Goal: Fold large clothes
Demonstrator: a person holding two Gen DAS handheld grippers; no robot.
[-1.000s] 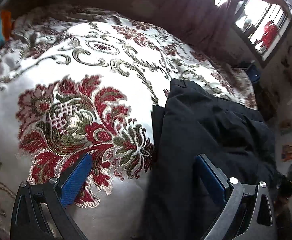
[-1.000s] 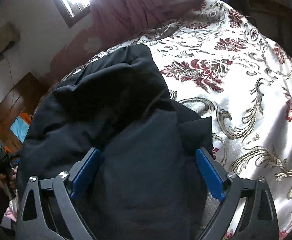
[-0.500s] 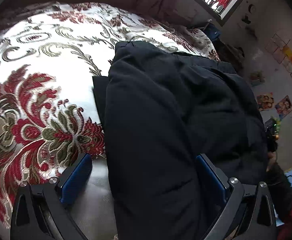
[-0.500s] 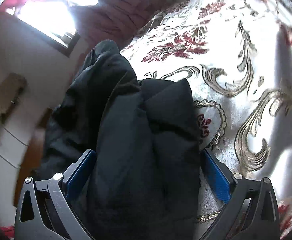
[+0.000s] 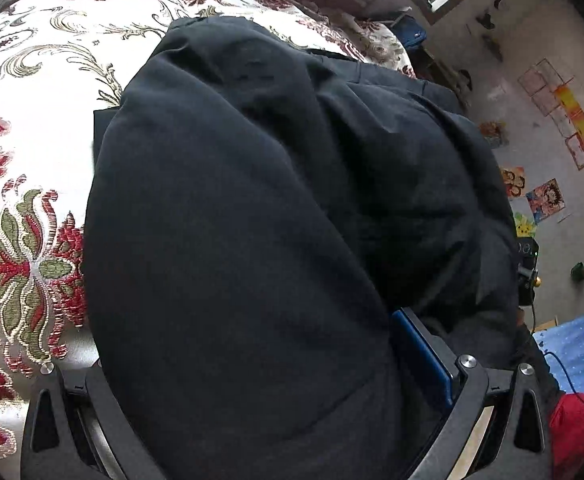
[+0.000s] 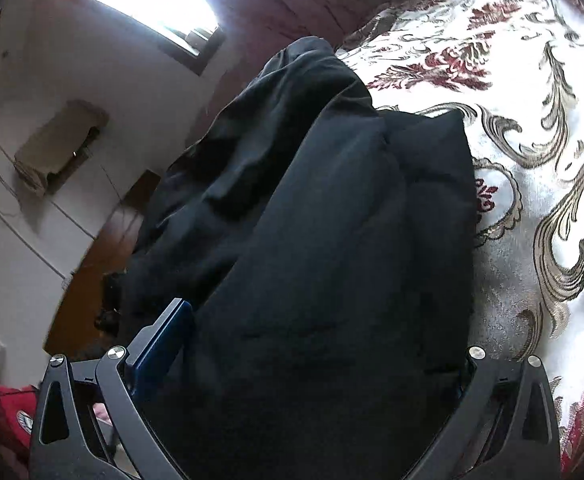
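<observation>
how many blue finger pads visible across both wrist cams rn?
2. One on the left gripper, beside the black garment: pad. One on the right gripper: pad. The garment hides the other two.

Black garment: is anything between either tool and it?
Nothing visible. The black garment on the patterned bedspread already bulges between the wide-open jaws of the left tool and the right tool.

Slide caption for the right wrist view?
Right gripper straddles bulky black garment on floral bedspread.
</observation>
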